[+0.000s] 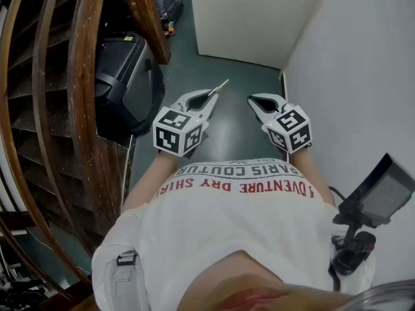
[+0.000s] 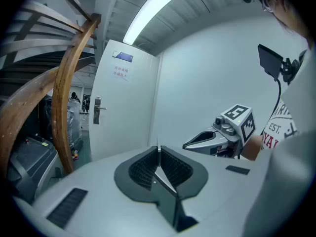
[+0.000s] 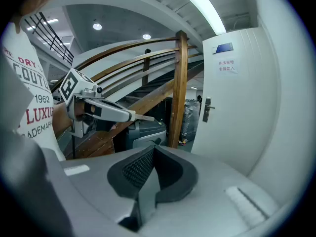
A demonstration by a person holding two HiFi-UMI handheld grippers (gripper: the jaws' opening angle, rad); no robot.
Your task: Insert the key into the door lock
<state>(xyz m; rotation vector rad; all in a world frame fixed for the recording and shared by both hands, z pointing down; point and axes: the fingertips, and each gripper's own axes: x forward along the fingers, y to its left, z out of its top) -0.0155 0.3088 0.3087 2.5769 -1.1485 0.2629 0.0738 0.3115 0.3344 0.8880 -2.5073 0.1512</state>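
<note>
In the head view my left gripper [image 1: 212, 96] is shut on a thin metal key [image 1: 220, 86], whose blade sticks out forward past the tips. The left gripper view shows the key [image 2: 158, 154] edge-on between the closed pads. My right gripper [image 1: 251, 100] hovers level with it to the right, shut with nothing in it; its own view shows closed jaws [image 3: 154, 149] and the left gripper's key [image 3: 144, 117] to the left. The white door [image 1: 253, 18] stands ahead, closed. Its handle and lock plate [image 2: 97, 110] [image 3: 207, 109] are well away from both grippers.
A curved wooden stair rail [image 1: 81, 109] and its post [image 3: 177, 88] run along the left. A black machine [image 1: 126, 83] sits under the stairs. A white wall [image 1: 363, 76] closes the right side. Dark green floor [image 1: 233, 122] leads to the door.
</note>
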